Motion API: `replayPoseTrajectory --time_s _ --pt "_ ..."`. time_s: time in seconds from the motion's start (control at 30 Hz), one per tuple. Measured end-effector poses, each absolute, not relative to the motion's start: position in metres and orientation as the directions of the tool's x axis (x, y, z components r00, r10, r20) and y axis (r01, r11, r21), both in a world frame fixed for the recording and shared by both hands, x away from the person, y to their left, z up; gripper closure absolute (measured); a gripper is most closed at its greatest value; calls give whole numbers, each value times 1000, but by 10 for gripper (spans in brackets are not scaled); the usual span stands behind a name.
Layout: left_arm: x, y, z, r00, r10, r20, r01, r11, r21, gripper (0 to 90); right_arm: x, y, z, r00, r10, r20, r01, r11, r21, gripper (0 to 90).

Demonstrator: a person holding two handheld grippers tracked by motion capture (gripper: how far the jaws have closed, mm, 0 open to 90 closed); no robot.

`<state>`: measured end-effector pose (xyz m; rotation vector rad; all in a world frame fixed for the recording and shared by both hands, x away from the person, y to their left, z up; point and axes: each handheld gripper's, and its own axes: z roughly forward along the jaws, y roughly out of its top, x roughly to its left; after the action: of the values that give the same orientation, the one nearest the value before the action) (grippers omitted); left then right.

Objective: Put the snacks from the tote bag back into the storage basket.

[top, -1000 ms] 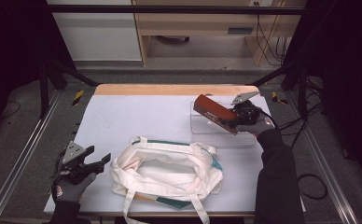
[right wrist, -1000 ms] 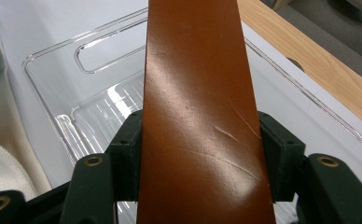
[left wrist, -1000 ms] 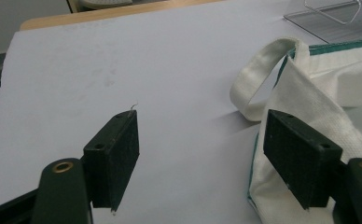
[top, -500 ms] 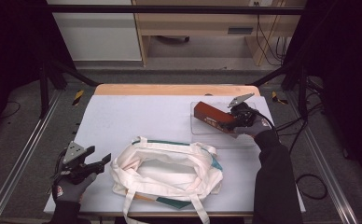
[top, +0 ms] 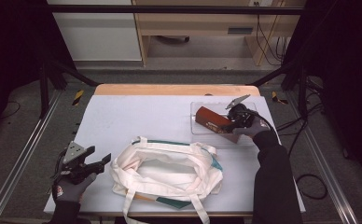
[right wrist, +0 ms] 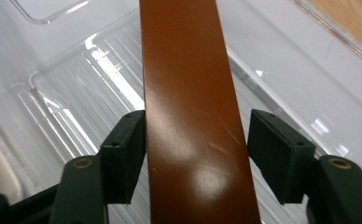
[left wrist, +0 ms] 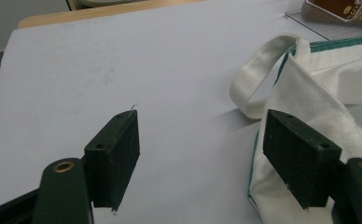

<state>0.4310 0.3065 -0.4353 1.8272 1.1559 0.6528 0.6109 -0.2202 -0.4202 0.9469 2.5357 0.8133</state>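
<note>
A brown box point(top: 211, 119) lies in a clear plastic tray point(top: 198, 130) at the table's right. My right gripper point(top: 230, 123) straddles its near end. In the right gripper view the box point(right wrist: 188, 88) runs up between the jaws; the left pad sits at its edge and a gap shows at the right pad. The jaws have just been opening. A white canvas tote bag point(top: 170, 170) with green trim lies open at the front centre. My left gripper point(top: 103, 161) stands open just left of the bag point(left wrist: 319, 93), with bare table between its pads.
The bag's handle loop point(left wrist: 263, 70) lies on the white tabletop point(top: 137, 116) ahead of the left gripper. A wooden strip point(top: 170, 89) runs along the table's far edge. Metal rails flank the table, and cables lie on the floor at the right.
The right gripper has brought the brown box down and a little leftward into the tray, and its jaws have widened off it. The left gripper has stayed where it was.
</note>
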Motion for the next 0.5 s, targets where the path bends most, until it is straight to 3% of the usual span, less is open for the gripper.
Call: replayPoseTrajectory --time_s 0.27,0.3,0.33,0.4,0.43,0.5 --pt "431 306 -435 435 900 -13 454 -207 867 267 600 -225 -403 -687 719 -110 484 564 668 422" --pt "431 306 -435 435 900 -12 454 -207 867 267 596 -226 -399 -674 731 -108 487 550 679 450" --pt "431 306 -435 435 901 -9 452 -209 867 268 590 -228 -396 -641 762 -86 512 509 692 549" --pt "431 306 -435 435 900 -9 452 -209 867 269 587 -228 -395 -627 776 -74 530 494 689 577" --pt "431 306 -435 436 900 -7 452 -212 867 270 580 -229 -395 -597 801 -55 558 463 688 670" --pt "430 305 -435 438 899 -9 452 -212 867 271 574 -230 -397 -581 813 -47 567 446 693 736"
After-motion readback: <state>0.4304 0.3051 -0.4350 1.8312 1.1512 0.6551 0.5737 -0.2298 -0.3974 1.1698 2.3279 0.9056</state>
